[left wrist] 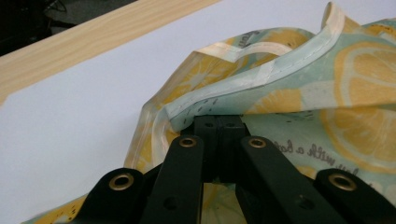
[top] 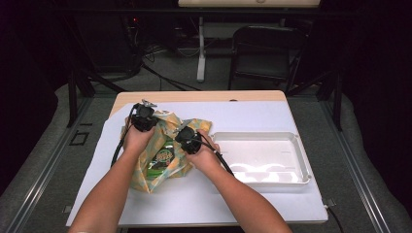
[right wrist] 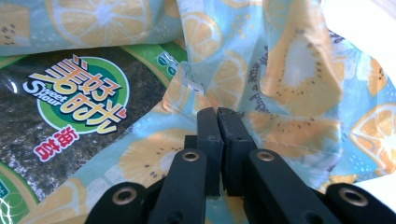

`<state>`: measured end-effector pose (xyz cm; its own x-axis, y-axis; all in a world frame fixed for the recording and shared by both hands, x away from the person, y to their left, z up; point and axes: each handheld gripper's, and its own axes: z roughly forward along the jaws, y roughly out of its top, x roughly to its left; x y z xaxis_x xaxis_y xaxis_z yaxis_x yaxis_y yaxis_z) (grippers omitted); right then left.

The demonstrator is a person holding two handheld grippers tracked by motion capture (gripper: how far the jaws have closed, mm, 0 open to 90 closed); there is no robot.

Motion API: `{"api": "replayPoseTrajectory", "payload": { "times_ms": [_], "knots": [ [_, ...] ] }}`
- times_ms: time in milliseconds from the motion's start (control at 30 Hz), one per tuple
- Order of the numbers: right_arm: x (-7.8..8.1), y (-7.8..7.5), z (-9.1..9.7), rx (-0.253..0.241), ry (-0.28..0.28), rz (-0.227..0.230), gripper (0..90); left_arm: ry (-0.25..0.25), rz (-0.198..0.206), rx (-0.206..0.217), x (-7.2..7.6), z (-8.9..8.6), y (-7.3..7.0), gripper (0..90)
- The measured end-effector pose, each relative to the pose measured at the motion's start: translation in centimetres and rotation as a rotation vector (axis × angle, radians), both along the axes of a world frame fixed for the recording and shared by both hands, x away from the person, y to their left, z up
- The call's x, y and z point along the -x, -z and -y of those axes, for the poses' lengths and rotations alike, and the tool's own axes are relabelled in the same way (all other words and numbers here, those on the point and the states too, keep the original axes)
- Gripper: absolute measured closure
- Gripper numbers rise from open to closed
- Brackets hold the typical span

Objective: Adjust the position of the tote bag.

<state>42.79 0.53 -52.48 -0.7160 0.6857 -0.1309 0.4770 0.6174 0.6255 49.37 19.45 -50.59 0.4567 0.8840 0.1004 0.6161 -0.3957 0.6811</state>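
I had the left tool (top: 144,118) clamped on the lemon-print bag's (top: 163,148) rim at frame centre-left on the tabletop (top: 272,116); the right tool (top: 188,137) pinched its fabric beside the seaweed packet (right wrist: 65,116).

seaweed packet (right wrist: 70,121) — "Sweet Hour", Chinese characters

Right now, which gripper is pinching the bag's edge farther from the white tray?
The left gripper, shut on the lemon-print bag; the right gripper is nearer the white tray.

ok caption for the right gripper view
Right gripper shut on the lemon-print bag beside a seaweed snack packet.
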Motion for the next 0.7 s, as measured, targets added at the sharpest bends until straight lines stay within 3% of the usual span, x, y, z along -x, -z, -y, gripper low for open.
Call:
{"api": "replayPoseTrajectory", "payload": {
  "times_ms": [233, 367, 567, 700],
  "knots": [
    [0.0, 0.2, 0.2, -0.01, -0.001, -0.014, 88.1, 0.004, -0.041, -0.002, -0.1, 0.0, 0.6, 88.1],
    [0.0, 0.2, 0.3, -0.012, -0.001, -0.023, 87.9, 0.006, -0.058, -0.006, -0.1, -0.1, 0.6, 82.3],
    [0.0, 0.1, 0.4, -0.023, -0.001, -0.022, 87.5, 0.045, -0.026, 0.065, 1.0, -0.4, -1.1, 65.7],
    [0.0, 0.0, 0.4, -0.022, -0.001, -0.022, 87.3, 0.088, 0.014, 0.065, 2.5, -0.3, -2.6, 56.0]
  ]
}}
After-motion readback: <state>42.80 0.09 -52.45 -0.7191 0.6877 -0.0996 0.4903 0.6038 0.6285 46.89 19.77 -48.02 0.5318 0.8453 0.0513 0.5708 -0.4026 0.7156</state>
